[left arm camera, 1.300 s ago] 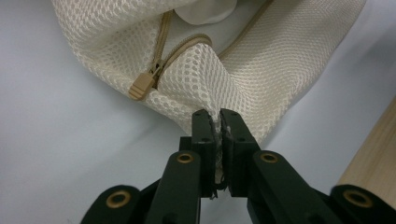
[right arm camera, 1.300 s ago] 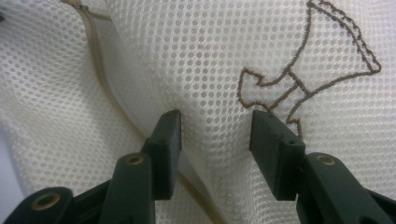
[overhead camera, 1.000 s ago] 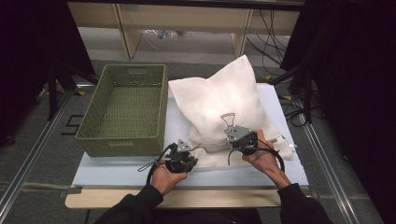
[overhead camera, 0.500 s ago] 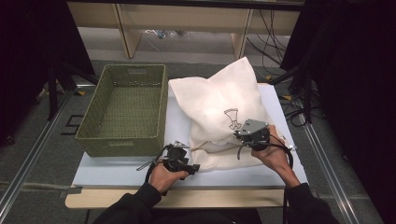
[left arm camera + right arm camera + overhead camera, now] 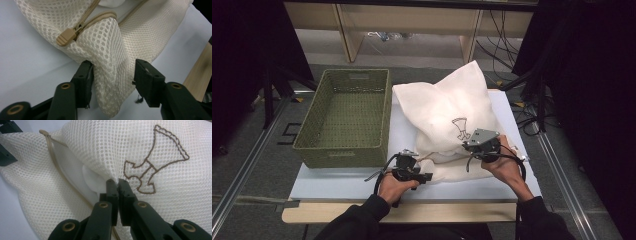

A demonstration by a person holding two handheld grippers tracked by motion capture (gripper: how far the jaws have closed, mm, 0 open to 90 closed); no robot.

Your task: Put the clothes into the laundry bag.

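Left gripper view: left gripper (image 5: 113, 72) has just been opening, mesh bag (image 5: 452, 117) corner loose between its jaws; right gripper (image 5: 117, 182) pinches the bag at the table's (image 5: 337, 182) near edge. Basket (image 5: 344, 117) empty, transfer undone.

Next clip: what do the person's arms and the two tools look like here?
Both forearms wear dark sleeves. The left tool and right tool have black bodies, each trailing a black cable; the right one carries a grey three-cornered plate on top. In the gripper views the jaws are black, blocky pads on arms with brass-coloured rivets.
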